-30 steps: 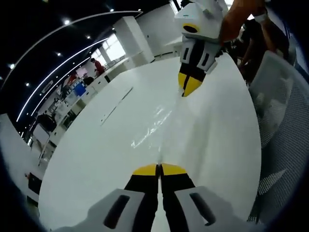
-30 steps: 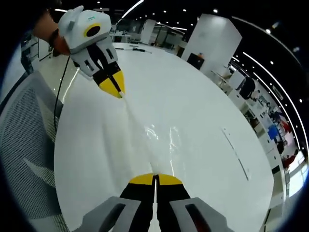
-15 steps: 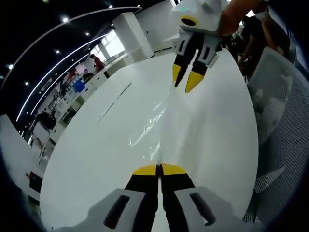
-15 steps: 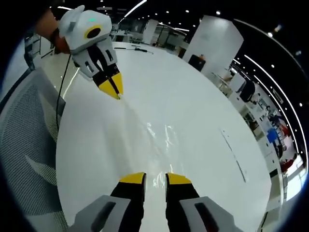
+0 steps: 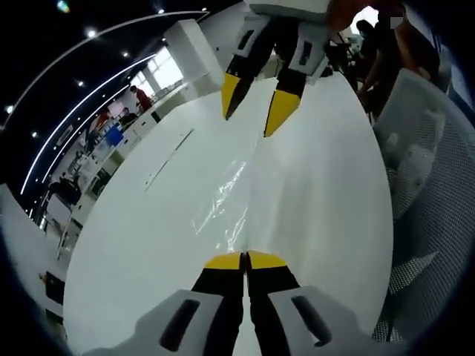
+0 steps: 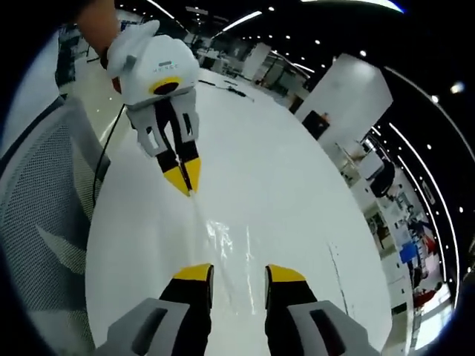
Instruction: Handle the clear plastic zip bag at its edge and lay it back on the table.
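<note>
Clear plastic zip bag lies flat on the white table, glinting, its long axis running from one gripper to the other. Left gripper: yellow tips pressed together on the bag's near edge, so it holds the bag there. Right gripper: jaws spread wide, lifted just off the bag's far end, gripping nothing; in the right gripper view the gap between its tips looks down on bare film. Judgement: the left is the only contact left, and letting go there finishes the laying down. A mesh office chair stands beside the table's near edge; a thin dark cable hangs there. Nothing lies across the bag.
</note>
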The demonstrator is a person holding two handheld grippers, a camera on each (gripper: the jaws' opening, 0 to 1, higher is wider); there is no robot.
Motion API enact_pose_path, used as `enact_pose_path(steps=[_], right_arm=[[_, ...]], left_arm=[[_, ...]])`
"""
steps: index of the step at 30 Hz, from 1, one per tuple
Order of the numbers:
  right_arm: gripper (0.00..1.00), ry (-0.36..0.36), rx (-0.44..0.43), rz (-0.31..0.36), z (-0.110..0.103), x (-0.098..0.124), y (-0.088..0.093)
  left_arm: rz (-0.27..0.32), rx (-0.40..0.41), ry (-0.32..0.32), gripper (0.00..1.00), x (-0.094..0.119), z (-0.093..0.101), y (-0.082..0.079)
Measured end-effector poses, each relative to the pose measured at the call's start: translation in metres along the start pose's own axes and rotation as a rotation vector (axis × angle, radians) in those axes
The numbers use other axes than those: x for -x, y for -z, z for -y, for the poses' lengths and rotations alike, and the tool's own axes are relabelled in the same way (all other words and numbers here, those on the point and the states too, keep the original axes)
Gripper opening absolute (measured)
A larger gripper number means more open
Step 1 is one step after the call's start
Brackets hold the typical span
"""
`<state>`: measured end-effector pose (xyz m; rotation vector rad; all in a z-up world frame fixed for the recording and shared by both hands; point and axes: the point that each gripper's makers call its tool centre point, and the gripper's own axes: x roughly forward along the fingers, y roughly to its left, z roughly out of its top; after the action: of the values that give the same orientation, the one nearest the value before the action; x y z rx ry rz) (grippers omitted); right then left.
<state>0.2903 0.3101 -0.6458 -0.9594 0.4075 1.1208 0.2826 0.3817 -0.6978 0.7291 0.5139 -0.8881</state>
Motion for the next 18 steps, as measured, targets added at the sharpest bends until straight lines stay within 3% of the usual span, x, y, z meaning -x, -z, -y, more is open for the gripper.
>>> enact_pose_path(steps=[9, 18], right_arm=[[0.23, -0.083, 0.079, 0.017, -0.022, -0.021, -0.021], [0.22, -0.126, 0.097, 0.024, -0.033, -0.029, -0.029]], left_arm=[[0.006, -0.008, 0.008, 0.0, 0.002, 0.004, -0.005], [0.005, -0.005, 0.021, 0.0, 0.002, 0.008, -0.006]])
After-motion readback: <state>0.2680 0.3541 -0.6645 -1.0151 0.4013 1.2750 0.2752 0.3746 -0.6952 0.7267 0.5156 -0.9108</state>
